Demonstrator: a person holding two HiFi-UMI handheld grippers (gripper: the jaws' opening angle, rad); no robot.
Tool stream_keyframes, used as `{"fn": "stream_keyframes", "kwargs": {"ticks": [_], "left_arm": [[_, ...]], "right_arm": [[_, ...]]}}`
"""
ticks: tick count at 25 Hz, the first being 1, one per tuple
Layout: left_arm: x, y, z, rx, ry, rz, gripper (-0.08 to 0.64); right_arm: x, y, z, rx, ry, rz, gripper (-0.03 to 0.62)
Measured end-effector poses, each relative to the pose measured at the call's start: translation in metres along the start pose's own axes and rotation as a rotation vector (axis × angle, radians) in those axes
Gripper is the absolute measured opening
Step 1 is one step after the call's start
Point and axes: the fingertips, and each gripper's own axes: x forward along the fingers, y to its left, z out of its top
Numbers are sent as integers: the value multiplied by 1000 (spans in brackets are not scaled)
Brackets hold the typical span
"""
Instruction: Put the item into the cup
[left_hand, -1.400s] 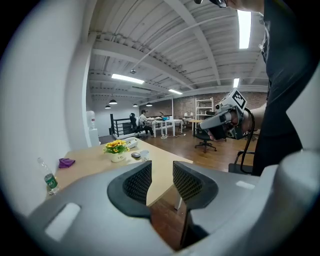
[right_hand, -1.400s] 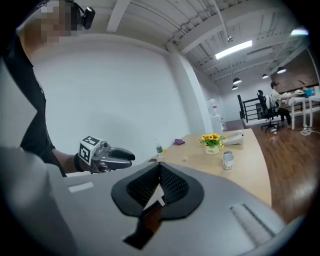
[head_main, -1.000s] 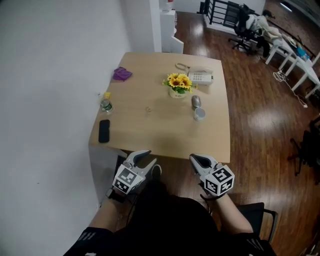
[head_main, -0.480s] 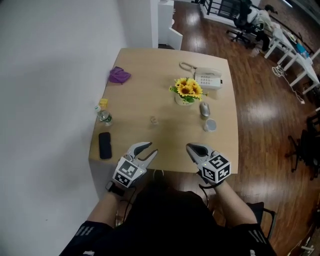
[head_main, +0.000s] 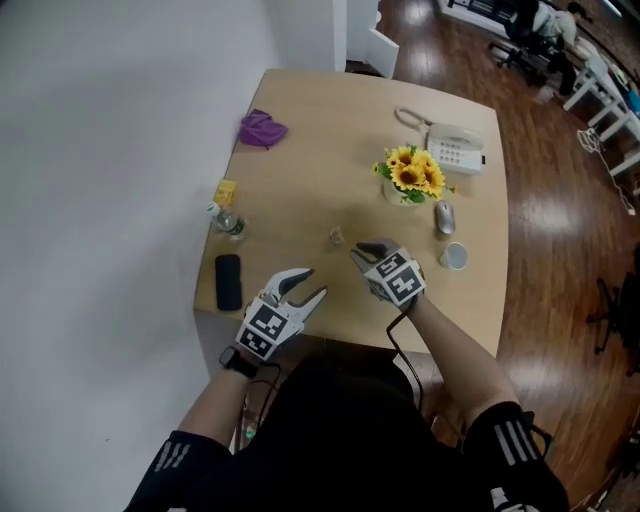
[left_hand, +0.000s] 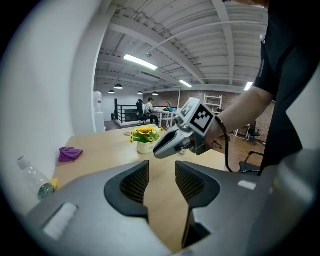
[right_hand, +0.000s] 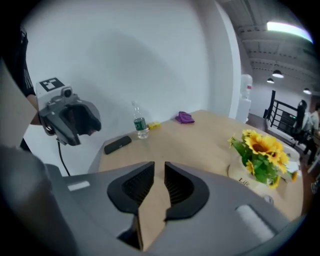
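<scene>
Item (head_main: 336, 236), small and too blurred to identify, lies on the desk (head_main: 300, 180) about midway between its left and right edges, well apart from the cup (head_main: 455, 256), which stands near the right edge. The right gripper (head_main: 364, 250) hangs just beside the item on its near-right side, jaws narrowly apart with nothing between them. The left gripper (head_main: 306, 286) sits at the near edge, jaws apart and empty.
</scene>
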Motion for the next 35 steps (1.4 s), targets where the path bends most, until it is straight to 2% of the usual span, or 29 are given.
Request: {"fn": "stream_keyframes", "kwargs": {"ticks": [3, 8, 13, 17, 18, 20, 24, 29, 32, 35], "left_arm": [[-2, 1, -4, -9, 6, 15, 161], [-15, 6, -22, -50, 25, 54, 161], [-27, 11, -39, -92, 39, 86, 161], [-34, 15, -49, -110, 55, 95, 161], [-34, 16, -50, -111, 57, 95, 161], [-34, 16, -49, -106, 57, 91, 161], [-30, 18, -42, -88, 42, 77, 161], [-17, 16, -21, -58, 11, 50, 160], [-3, 13, -3, -22, -11, 10, 160], [18, 3, 15, 9, -30, -37, 160]], "right_arm": [[40, -10, -5, -41, 86, 10, 98], [95, -19, -15, -95, 189, 4, 104], [126, -33, -25, -174, 272, -44, 104], [138, -34, -33, -175, 316, -40, 103], [140, -34, -34, -174, 324, -35, 99], [141, -34, -36, -183, 335, -33, 17], [129, -32, -27, -189, 299, -38, 9], [76, -34, 5, -130, 155, -36, 8], [26, -50, 19, -77, 68, -90, 8], [-33, -76, 10, 5, 17, -171, 8]]}}
